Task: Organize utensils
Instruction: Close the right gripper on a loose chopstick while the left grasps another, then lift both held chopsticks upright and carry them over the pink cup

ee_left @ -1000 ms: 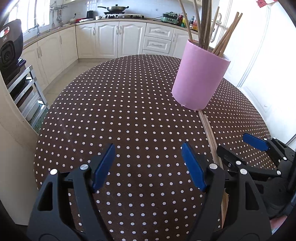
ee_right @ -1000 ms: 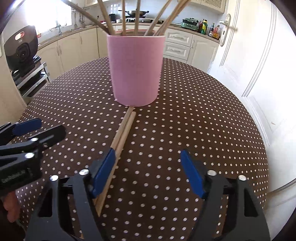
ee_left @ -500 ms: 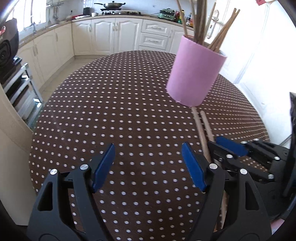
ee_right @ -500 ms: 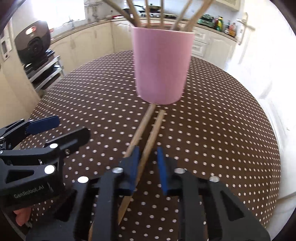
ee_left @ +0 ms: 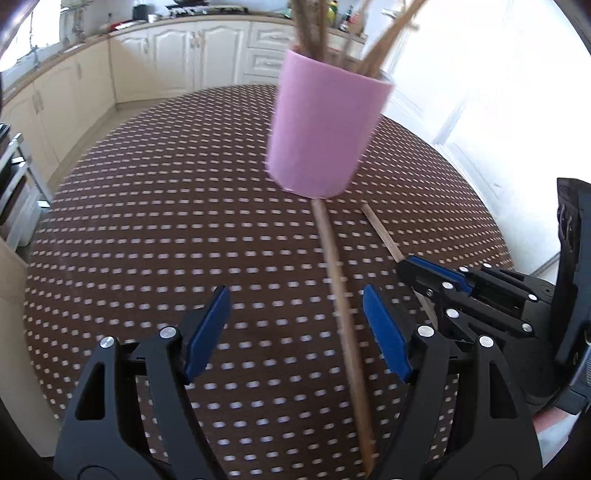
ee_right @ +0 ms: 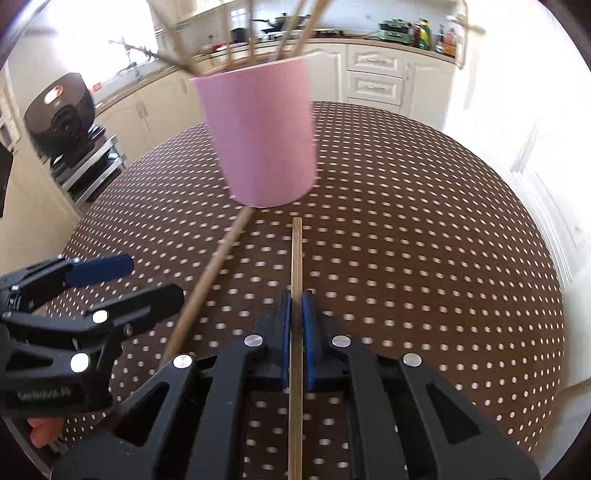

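A round table [ee_left: 147, 229] under a brown cloth with white dots fills both views. At nine o'clock in the right wrist view a black appliance [ee_right: 61, 114] sits on a metal rack; cream kitchen cabinets [ee_left: 177, 55] run along the back wall from ten to one o'clock, with bottles [ee_right: 424, 31] on the counter, and a white door [ee_right: 524, 129] stands at three o'clock.

The pink cup [ee_left: 325, 133] stands upright on the cloth toward twelve o'clock, holding several wooden chopsticks. Two more lie before it. The loose chopstick [ee_left: 341, 306] runs from the cup's base toward six o'clock, lying on the cloth between the spread jaws of the left gripper [ee_left: 295, 328], which touches nothing and points steeply down at the table. At four o'clock in the left wrist view, the right gripper [ee_right: 296, 343] also points steeply down, its blue pads pressed together on the second chopstick [ee_right: 296, 258], whose far tip stops just short of the cup. Fingertips [ee_right: 42, 432] show at seven o'clock behind the left gripper.
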Demonstrator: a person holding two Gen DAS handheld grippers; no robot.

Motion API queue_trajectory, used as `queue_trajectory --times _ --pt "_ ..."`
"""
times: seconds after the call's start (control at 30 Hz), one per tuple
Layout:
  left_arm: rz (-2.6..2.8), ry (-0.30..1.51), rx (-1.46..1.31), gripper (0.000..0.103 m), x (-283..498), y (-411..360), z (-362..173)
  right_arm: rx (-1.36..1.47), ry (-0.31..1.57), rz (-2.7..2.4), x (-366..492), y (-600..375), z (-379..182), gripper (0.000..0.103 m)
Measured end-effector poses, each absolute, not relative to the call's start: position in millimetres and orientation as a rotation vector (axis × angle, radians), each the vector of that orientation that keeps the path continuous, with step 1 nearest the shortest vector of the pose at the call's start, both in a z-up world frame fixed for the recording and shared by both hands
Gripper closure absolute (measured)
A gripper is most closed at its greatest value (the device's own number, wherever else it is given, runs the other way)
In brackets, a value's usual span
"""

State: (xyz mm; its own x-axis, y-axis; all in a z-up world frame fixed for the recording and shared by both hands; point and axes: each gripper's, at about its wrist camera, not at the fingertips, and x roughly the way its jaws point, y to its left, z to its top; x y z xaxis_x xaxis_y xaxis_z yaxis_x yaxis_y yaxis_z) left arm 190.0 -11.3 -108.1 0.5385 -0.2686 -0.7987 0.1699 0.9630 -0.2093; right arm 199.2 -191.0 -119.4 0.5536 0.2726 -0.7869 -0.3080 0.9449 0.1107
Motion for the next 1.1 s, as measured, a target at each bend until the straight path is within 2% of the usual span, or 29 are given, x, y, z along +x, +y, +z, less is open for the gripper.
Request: queue_trajectory --times 0.07,0.27,0.3,0.33,0.4,0.47,0.53,0.57,0.63,0.67,0.9,1.1 --pt "-0.269 0.984 -0.104 0.030 195 -20 -109 -0.034 0.919 0.338 199 -193 -120 0.097" --pt "-0.221 1.001 -0.054 0.041 203 -44 -114 0.023 0.897 0.350 195 -205 -121 0.094" --pt "-0.210 0.998 -0.036 0.046 205 -48 -115 0.028 0.897 0.356 193 -208 -121 0.090" --pt "-0.191 0.993 -0.007 0.054 210 -54 -115 0.038 0.895 0.368 191 -208 -121 0.082" --pt "-0.147 0.975 0.065 0.065 215 -65 -119 0.045 0.892 0.390 189 -208 -121 0.074" --pt "-0.154 0.977 0.070 0.072 218 -68 -118 0.027 0.889 0.391 186 -205 -121 0.071" --pt "-0.153 0.973 0.086 0.089 220 -71 -118 0.018 0.887 0.383 186 -202 -120 0.074" --pt "-0.143 0.967 0.095 0.092 220 -73 -118 0.025 0.887 0.373 186 -203 -120 0.078" --pt "-0.139 0.955 0.109 0.093 220 -75 -118 0.036 0.890 0.359 188 -206 -121 0.093" --pt "-0.139 0.952 0.119 0.093 219 -78 -117 0.041 0.893 0.347 190 -210 -122 0.097" --pt "-0.145 0.946 0.060 0.096 207 -63 -106 0.092 0.869 0.348 188 -222 -118 0.098" --pt "-0.181 0.854 0.081 0.096 191 -64 -95 0.131 0.805 0.343 182 -227 -106 0.098"
